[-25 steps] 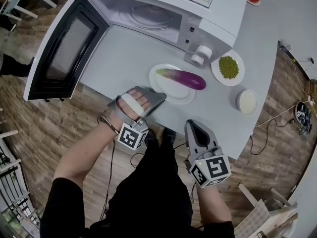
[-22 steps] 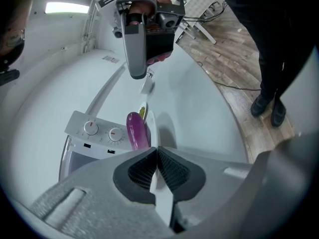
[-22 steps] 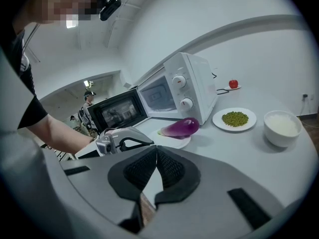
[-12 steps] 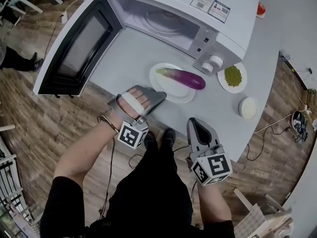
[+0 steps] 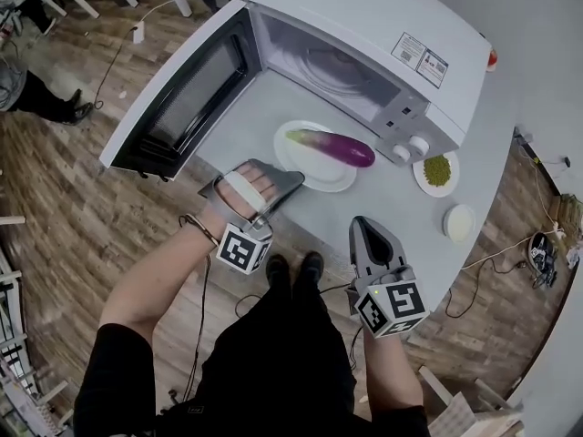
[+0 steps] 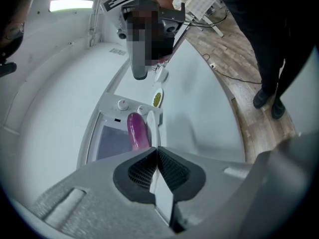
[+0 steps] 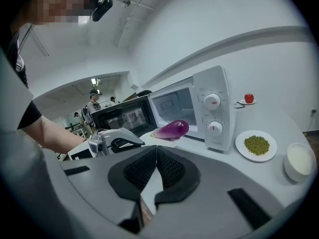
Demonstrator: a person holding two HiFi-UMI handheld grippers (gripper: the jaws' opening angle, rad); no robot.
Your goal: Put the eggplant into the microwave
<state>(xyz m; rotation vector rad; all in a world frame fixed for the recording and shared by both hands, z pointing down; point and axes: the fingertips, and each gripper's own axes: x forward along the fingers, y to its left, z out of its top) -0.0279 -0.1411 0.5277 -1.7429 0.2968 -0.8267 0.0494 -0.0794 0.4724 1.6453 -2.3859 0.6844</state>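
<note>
Head view looks steeply down; both gripper views look low toward the microwave (image 5: 364, 25); all 3 share the eggplant (image 5: 332, 147)

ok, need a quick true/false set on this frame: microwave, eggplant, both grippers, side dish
1. The door of the microwave is open. True.
2. The eggplant is inside the microwave. False: it lies on the white plate in front of the opening.
3. The left gripper holds the eggplant. False: its fingers are shut with nothing between them.
4. The right gripper is shut and empty. True.
5. A plate of green grains sits beside the microwave's knob end. True.
</note>
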